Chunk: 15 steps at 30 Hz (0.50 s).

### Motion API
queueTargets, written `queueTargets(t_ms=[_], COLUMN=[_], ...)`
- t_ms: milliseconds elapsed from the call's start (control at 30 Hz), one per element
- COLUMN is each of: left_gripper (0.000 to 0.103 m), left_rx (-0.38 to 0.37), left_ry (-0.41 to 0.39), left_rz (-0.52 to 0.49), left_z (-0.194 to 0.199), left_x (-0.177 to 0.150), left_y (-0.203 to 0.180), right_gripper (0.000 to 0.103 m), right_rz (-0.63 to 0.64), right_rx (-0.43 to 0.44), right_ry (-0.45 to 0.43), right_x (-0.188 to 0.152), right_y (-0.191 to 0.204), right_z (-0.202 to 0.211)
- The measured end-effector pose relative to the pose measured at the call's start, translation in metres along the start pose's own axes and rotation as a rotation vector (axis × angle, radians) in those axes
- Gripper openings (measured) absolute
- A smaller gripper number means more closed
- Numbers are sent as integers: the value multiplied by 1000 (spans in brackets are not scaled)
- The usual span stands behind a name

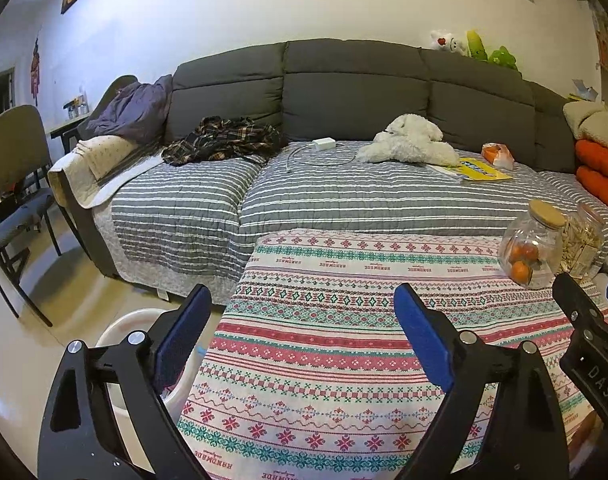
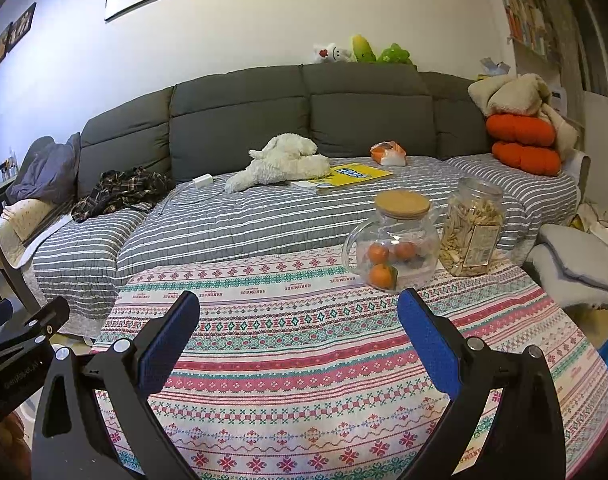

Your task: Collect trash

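Observation:
A crumpled orange-and-white wrapper (image 1: 498,155) (image 2: 388,153) lies on the striped sofa cover, far back near the backrest. A white round bin (image 1: 119,330) stands on the floor beside the table, under my left gripper's left finger. My left gripper (image 1: 304,292) hovers open over the patterned tablecloth (image 1: 324,352) with nothing between its blue pads. My right gripper (image 2: 299,297) is likewise open and empty over the same cloth (image 2: 304,360), just short of a glass jar of oranges (image 2: 392,240).
A jar of snacks (image 2: 474,228) stands beside the orange jar at the table's far right. On the sofa lie a white plush toy (image 1: 408,140), a yellow book (image 1: 480,170), a white charger with its cable (image 1: 324,144) and a plaid shirt (image 1: 223,140). A chair (image 1: 11,184) stands at the left.

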State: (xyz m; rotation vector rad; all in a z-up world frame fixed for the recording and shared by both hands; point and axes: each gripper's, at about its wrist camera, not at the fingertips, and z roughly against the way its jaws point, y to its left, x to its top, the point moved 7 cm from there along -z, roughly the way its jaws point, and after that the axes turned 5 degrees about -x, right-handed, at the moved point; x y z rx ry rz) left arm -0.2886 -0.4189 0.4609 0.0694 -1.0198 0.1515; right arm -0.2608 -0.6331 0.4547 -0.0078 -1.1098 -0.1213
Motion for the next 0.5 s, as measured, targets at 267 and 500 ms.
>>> queueTargets(t_ms=[267, 500], left_gripper=[92, 96], left_rx=[-10, -20], left_ry=[13, -14], left_rz=[-7, 3], left_z=[-2, 5], left_x=[-2, 1], left_y=[-5, -6], right_gripper=[96, 96], right_rz=[-1, 0], right_rx=[-5, -21], right_ry=[-3, 2], right_x=[0, 0], right_y=[-1, -2], right_z=[0, -1])
